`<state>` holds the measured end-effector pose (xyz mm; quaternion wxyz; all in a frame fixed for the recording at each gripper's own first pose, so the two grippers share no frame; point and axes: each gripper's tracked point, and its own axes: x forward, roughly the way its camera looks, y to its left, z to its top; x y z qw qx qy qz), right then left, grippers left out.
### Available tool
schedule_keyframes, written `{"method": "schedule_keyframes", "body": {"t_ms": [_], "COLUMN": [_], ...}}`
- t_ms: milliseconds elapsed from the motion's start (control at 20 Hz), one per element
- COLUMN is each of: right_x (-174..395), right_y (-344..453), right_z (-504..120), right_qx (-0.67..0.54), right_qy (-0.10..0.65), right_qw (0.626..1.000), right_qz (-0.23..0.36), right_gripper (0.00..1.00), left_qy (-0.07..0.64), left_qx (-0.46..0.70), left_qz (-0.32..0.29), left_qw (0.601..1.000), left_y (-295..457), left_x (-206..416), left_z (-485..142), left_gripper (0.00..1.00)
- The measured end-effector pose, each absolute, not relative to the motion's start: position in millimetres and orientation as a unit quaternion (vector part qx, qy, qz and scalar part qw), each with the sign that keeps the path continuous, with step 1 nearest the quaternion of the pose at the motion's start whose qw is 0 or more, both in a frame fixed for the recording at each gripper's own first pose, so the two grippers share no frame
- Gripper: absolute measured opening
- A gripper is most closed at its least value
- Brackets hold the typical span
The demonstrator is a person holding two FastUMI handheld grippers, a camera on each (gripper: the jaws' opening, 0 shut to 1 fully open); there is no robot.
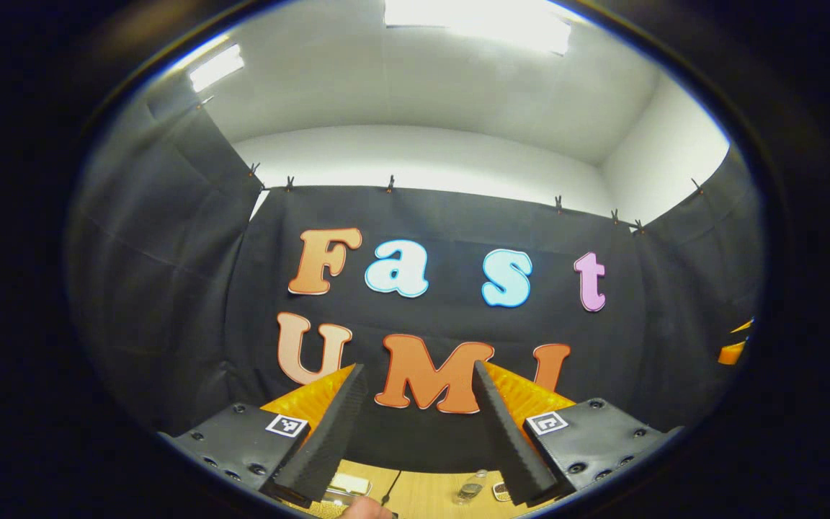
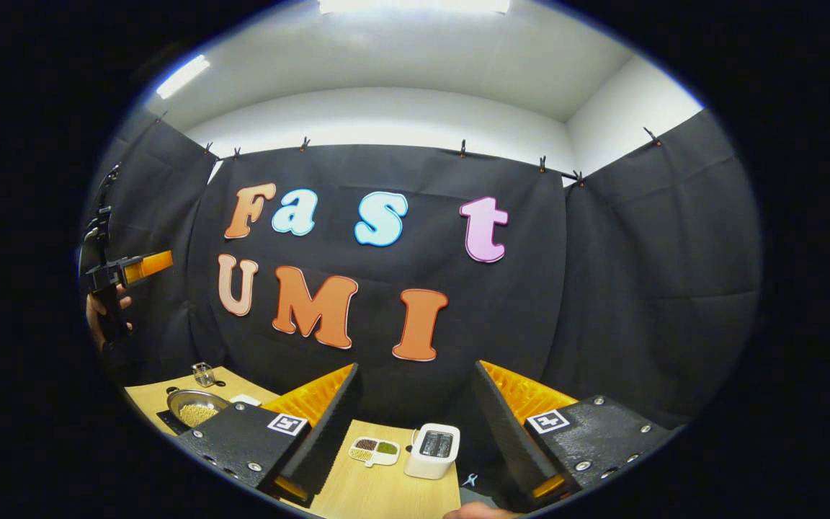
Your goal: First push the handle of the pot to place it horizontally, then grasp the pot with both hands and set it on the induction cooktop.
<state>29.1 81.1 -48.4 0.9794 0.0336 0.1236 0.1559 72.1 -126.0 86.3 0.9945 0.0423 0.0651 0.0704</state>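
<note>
Right gripper view first, and nearest the lens the right gripper (image 2: 415, 425) has its two fingers spread wide with nothing between them, held high and aimed at the booth wall rather than at the work. That reads as a ready pose: hands up, jaws parted, before anything is approached. Just beyond the fingers sits the wooden table (image 2: 379, 494), with a white toaster (image 2: 432, 450) and, just beside it, a small divided dish (image 2: 374, 450) holding dark and green contents. Swing out to the table's left end and there is the pot (image 2: 195, 408), a shiny metal pan with pale grains inside, resting on a dark flat slab that I take to be the induction cooktop (image 2: 168, 420), though I cannot be sure. Its handle is too small to make out from here. A little wire basket (image 2: 203, 375) stands near behind it. Farther off, up at the left edge, the left gripper (image 2: 129, 268) is raised in a person's hand (image 2: 101, 308), well above the pot.

Over to the left gripper view: its own fingers (image 1: 328, 432) are also wide apart and gripping nothing, tilted up at the wall, with just a strip of table below. So neither tool is near the pot, and the handle push looks not yet begun.
</note>
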Motion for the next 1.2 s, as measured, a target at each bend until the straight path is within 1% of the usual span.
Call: {"method": "schedule_keyframes", "body": {"t_ms": [50, 100, 150, 200, 250, 300, 350, 500, 550, 600, 650, 700, 800, 900, 950, 1100, 1150, 1200], "right_x": [30.8, 31.3, 30.8, 30.0, 29.4, 28.7, 29.4, 30.2, 29.9, 29.9, 29.8, 30.3, 30.5, 26.6, 26.2, 34.0, 34.9, 36.4], "right_y": [76.6, 73.0, 70.3, 66.8, 64.3, 60.3, 58.5, 49.8, 48.4, 45.3, 44.5, 42.0, 37.9, 40.7, 43.3, 47.9, 51.7, 57.3], "right_z": [-44.0, -38.2, -34.6, -31.4, -27.7, -26.2, -23.1, -17.3, -16.5, -16.1, -16.9, -17.3, -22.0, -19.9, -16.1, -6.9, -4.2, -0.1], "right_qx": [0.035, 0.039, 0.045, 0.052, 0.057, 0.061, 0.064, 0.069, 0.070, 0.071, 0.072, 0.072, 0.073, 0.080, 0.082, 0.078, 0.074, 0.072], "right_qy": [0.119, 0.115, 0.111, 0.107, 0.101, 0.096, 0.089, 0.073, 0.068, 0.065, 0.063, 0.063, 0.071, 0.075, 0.072, 0.062, 0.057, 0.052], "right_qw": [0.980, 0.981, 0.981, 0.981, 0.981, 0.981, 0.981, 0.981, 0.981, 0.981, 0.980, 0.981, 0.981, 0.980, 0.980, 0.983, 0.984, 0.984], "right_qz": [0.153, 0.153, 0.153, 0.156, 0.158, 0.160, 0.161, 0.167, 0.169, 0.171, 0.172, 0.171, 0.162, 0.166, 0.167, 0.155, 0.154, 0.154], "right_gripper": [0.95, 0.98, 0.95, 0.95, 0.95, 0.93, 0.97, 0.95, 0.95, 0.95, 0.97, 0.95, 0.95, 0.95, 0.95, 0.97, 0.95, 0.97], "left_qy": [0.059, 0.050, 0.039, 0.029, 0.020, 0.013, 0.010, 0.007, 0.006, 0.003, -0.001, -0.005, -0.011, -0.024, -0.026, -0.019, -0.018, -0.018], "left_qx": [0.049, 0.054, 0.056, 0.056, 0.054, 0.052, 0.050, 0.056, 0.059, 0.061, 0.064, 0.065, 0.068, 0.088, 0.098, 0.101, 0.098, 0.092], "left_qz": [0.072, 0.076, 0.082, 0.084, 0.084, 0.084, 0.084, 0.096, 0.099, 0.101, 0.103, 0.103, 0.102, 0.110, 0.115, 0.103, 0.101, 0.101], "left_qw": [0.994, 0.994, 0.994, 0.994, 0.995, 0.995, 0.995, 0.994, 0.993, 0.993, 0.993, 0.992, 0.992, 0.990, 0.988, 0.989, 0.990, 0.990], "left_y": [-129.0, -131.4, -134.5, -137.3, -142.4, -145.7, -149.0, -150.2, -151.1, -152.0, -152.0, -152.0, -152.9, -144.9, -137.0, -126.9, -120.3, -111.9], "left_x": [68.4, 63.6, 59.6, 56.8, 53.5, 49.4, 45.5, 34.4, 33.7, 31.8, 31.9, 31.0, 26.6, 24.8, 26.5, 40.1, 44.7, 46.0], "left_z": [91.9, 100.7, 108.4, 116.6, 123.6, 128.6, 132.6, 140.6, 140.6, 143.5, 144.6, 145.5, 145.9, 147.9, 147.1, 136.0, 133.8, 133.2], "left_gripper": [0.94, 0.95, 0.96, 0.96, 0.95, 0.93, 0.93, 0.93, 0.96, 0.93, 0.95, 0.93, 0.96, 0.93, 0.95, 0.94, 0.96, 0.94]}}
